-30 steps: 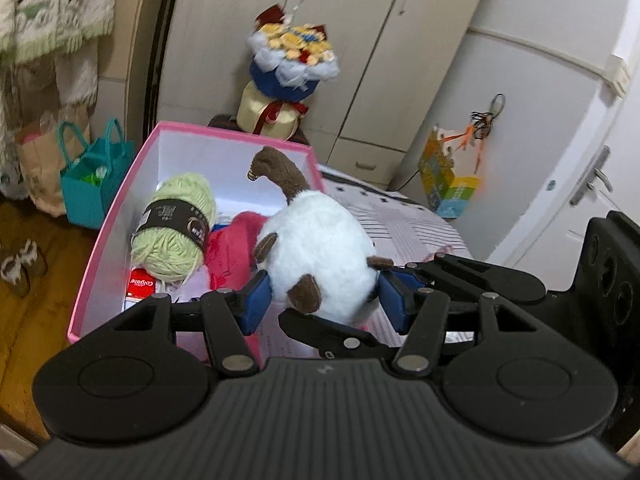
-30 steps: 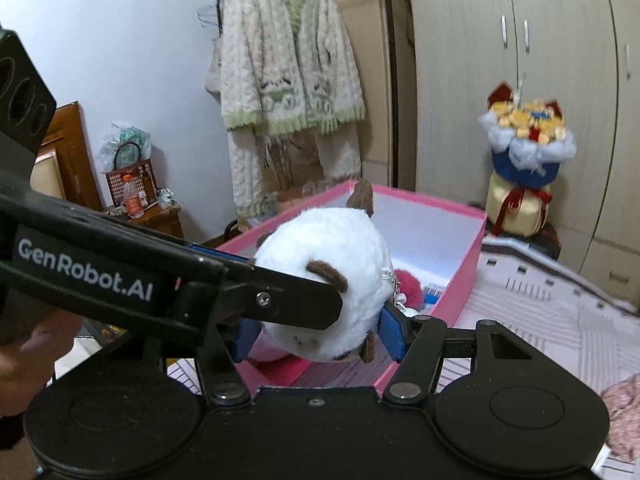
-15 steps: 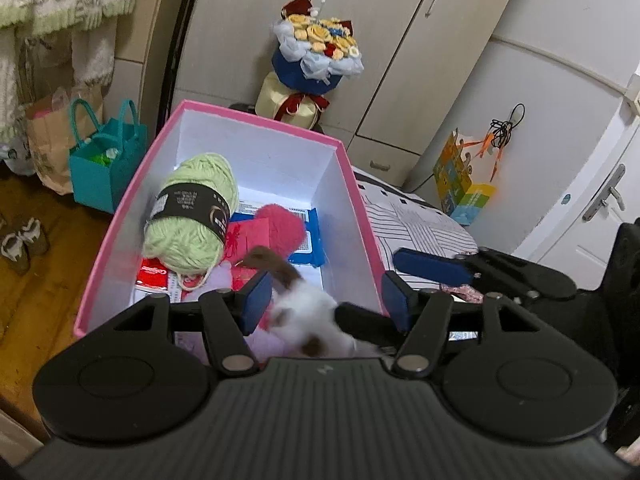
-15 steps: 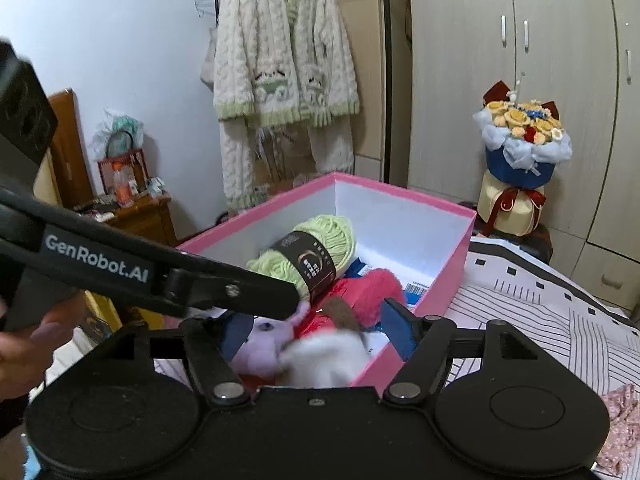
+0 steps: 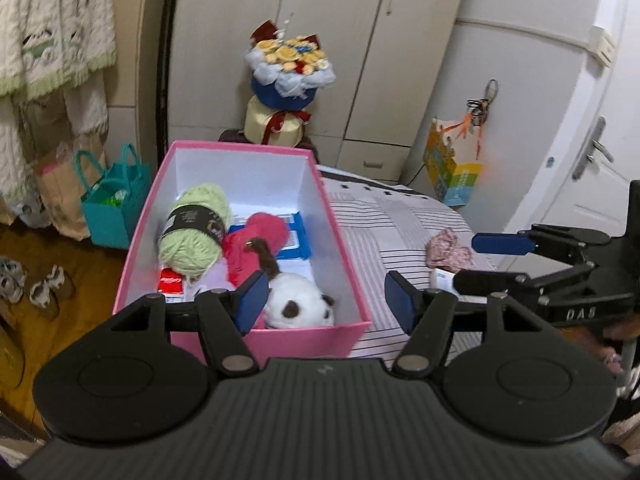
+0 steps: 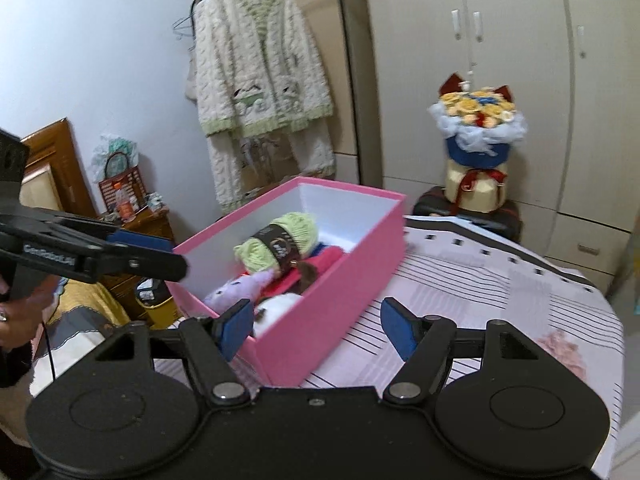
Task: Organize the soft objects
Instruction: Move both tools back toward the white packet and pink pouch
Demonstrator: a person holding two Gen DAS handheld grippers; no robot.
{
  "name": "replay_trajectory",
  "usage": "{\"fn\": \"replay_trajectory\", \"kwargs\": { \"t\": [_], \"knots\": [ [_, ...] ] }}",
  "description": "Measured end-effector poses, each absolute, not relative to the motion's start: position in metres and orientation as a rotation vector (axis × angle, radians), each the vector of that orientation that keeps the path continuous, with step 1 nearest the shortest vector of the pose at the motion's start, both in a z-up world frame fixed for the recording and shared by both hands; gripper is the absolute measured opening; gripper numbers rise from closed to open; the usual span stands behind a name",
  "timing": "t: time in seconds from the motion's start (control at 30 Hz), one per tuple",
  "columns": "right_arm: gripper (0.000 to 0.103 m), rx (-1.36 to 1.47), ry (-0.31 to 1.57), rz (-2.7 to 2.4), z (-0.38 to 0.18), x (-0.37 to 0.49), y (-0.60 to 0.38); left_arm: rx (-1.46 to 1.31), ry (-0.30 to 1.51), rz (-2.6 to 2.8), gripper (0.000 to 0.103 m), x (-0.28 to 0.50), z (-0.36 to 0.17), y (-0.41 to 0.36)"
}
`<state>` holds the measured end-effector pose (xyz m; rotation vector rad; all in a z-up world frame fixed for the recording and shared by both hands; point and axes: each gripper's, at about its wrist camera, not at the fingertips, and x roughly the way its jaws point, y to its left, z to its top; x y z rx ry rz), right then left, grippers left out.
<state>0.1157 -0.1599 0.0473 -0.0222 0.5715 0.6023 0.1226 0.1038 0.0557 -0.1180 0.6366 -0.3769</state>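
- A striped sheet is covering the bed, and a pink box is sitting on it at its edge, with wooden floor lying beyond the box's left wall in the left wrist view.
- Pale wardrobe doors are standing behind the bed, a bouquet is resting on a stool past the box's far end, and a knitted cardigan is hanging on the wall.
- The white plush toy is lying inside the box at its near end, just ahead of the left hand-held gripper, its brown tail reaching up toward a pink soft item.
- A green yarn ball is lying deeper in the box, touching the pink item, and a lilac plush is lying beside it.
- The left hand-held gripper is pointing downward over the box's near wall; its jaws have just been opening, standing roughly half apart with nothing between them.
- The right hand-held gripper is hanging over the box's near corner, jaws having just been opening, well apart and gripping nothing.
- Each gripper is showing in the other's view, a hand is gripping the left one's handle, and the two are standing apart.
- To the right of both grippers the striped sheet is lying open, with only a small floral fabric piece near the right gripper's fingers.
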Motion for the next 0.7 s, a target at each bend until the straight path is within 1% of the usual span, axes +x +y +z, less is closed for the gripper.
{"fn": "replay_trajectory", "kwargs": {
  "t": [0.33, 0.57, 0.7],
  "knots": [
    [0.075, 0.016, 0.523, 0.472, 0.04, 0.094, -0.236, -0.045, 0.648, -0.528, 0.064, 0.112, 0.058, 0.044],
    [0.075, 0.047, 0.504, 0.4, 0.017, 0.095, -0.281, -0.011, 0.666, -0.632, 0.064, 0.127, 0.038, -0.011],
    [0.075, 0.048, 0.53, 0.366, 0.0, 0.109, -0.297, 0.01, 0.656, -0.651, 0.064, 0.134, 0.021, -0.039]
  ]
}}
